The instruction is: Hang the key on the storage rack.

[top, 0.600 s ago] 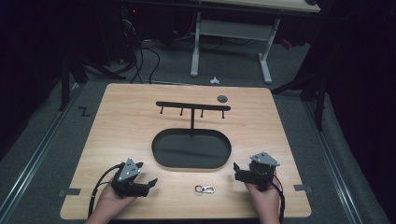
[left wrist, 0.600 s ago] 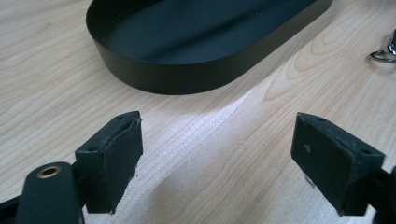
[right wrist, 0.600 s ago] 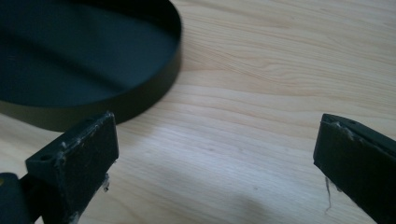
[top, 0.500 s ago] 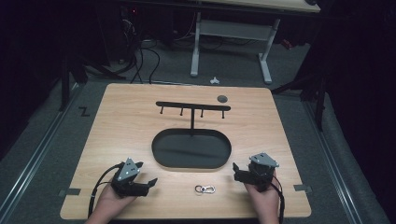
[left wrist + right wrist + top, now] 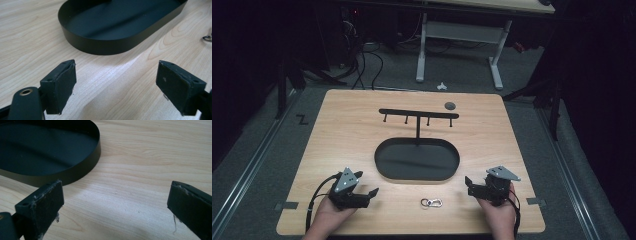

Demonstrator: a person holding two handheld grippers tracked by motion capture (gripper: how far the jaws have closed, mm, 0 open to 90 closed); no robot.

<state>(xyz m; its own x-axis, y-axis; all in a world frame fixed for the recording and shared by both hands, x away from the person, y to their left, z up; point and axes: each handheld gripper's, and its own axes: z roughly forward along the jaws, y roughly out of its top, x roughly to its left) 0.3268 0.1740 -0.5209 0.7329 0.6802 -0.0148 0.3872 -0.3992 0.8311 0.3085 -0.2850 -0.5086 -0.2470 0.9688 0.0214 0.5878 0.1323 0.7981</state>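
Near the worktop's (image 5: 362,120) front edge, about midway along it: a small metal carabiner clip (image 5: 431,202), flat on the wood, long axis running along that edge, the ring end toward the left front corner. Just behind it, toward the middle of the worktop, a black oval tray (image 5: 417,160), long axis likewise parallel to the front edge, with a black T-shaped hook rack (image 5: 418,116) rising at its far rim. Close to the far edge, a small dark disc (image 5: 450,105).

In the high view, left gripper (image 5: 371,192) by the left front corner, right gripper (image 5: 468,181) by the right front corner, both aimed inward, the clip between them and apart from both.

From the left gripper view: jaws released, spread wide over bare wood, tray wall (image 5: 105,47) ahead, a sliver of the clip (image 5: 207,38) at the right border.

From the right gripper view: jaws also released and wide apart, nothing between them, the tray's rounded end (image 5: 82,170) at upper left.
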